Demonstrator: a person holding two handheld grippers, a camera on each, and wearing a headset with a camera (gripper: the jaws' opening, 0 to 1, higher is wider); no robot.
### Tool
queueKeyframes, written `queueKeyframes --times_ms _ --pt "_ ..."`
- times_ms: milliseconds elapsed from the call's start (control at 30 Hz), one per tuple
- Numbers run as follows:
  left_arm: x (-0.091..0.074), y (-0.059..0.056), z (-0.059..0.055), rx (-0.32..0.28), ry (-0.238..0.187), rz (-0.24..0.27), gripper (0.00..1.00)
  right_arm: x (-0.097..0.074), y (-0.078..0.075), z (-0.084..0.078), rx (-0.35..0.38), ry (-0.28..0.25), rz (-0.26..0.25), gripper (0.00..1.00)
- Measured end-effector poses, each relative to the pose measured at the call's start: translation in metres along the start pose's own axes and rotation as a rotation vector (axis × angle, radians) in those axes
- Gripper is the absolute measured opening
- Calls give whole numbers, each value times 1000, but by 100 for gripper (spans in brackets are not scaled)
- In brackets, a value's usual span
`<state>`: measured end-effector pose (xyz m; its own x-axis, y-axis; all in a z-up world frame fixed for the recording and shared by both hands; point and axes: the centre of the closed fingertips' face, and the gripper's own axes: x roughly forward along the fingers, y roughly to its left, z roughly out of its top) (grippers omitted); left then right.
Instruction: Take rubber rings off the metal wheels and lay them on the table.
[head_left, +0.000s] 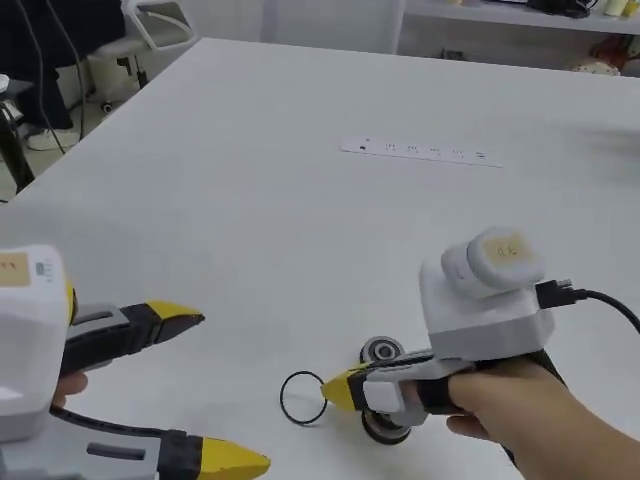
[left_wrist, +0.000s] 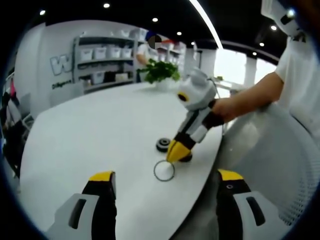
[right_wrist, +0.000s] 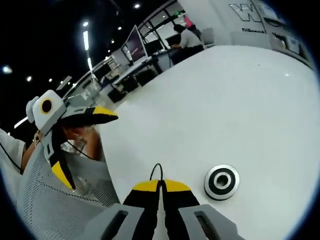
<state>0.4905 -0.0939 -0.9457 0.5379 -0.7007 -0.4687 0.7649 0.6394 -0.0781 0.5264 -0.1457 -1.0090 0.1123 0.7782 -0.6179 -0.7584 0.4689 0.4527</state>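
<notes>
The right tool (head_left: 335, 390) is pinched shut on the rubber ring (head_left: 282, 397) by the counter's (head_left: 300, 200) near edge, beside a metal wheel (head_left: 383, 352). The left tool (head_left: 222, 392) gapes wide, empty.

The right gripper (right_wrist: 160, 184), jaws together, pinches a thin rubber ring (right_wrist: 156, 168) — metal wheel (right_wrist: 221, 182) just beside, on the table (right_wrist: 225, 100).

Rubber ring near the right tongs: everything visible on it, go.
The rubber ring is a thin black loop, round and unbroken, off the metal wheels. It lies roughly flat on the white table. The right gripper has its yellow-tipped tongs shut on one side of it; a short black arc pokes out between them in the right gripper view.
</notes>
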Motion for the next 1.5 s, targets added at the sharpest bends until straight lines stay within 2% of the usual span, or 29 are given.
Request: queueKeyframes --times_ms 100,367,633,833,967,1200,1300,1333,1400,1500 --pt "0 0 0 2 3 1 83 0 0 0 -2 -3 0 2" --pt "0 -2 -2 7 17 -1 83 1 -3 -5 -102 36 -42 6" --pt "0 -3 -4 14 30 -4 82 -3 -5 -1 -103 25 -44 7" --pt "1 -5 -4 23 38 -13 82 -13 -6 7 -105 -2 -51 8" --pt "2 -6 -5 27 40 -20 82 -20 -4 14 -134 -33 -57 9" --pt "2 -8 -5 35 40 -28 82 -30 7 24 -237 -49 -36 12" --pt "2 -8 -5 40 43 -31 82 -36 12 32 -335 -78 -36 11" --pt "2 -9 -5 40 44 -32 82 -38 15 35 -327 -101 -42 11" --pt "3 -9 -5 41 45 -34 82 -43 21 37 -359 -102 -21 13" --pt "3 -10 -6 44 48 -38 82 -53 25 43 -364 -141 -3 15"
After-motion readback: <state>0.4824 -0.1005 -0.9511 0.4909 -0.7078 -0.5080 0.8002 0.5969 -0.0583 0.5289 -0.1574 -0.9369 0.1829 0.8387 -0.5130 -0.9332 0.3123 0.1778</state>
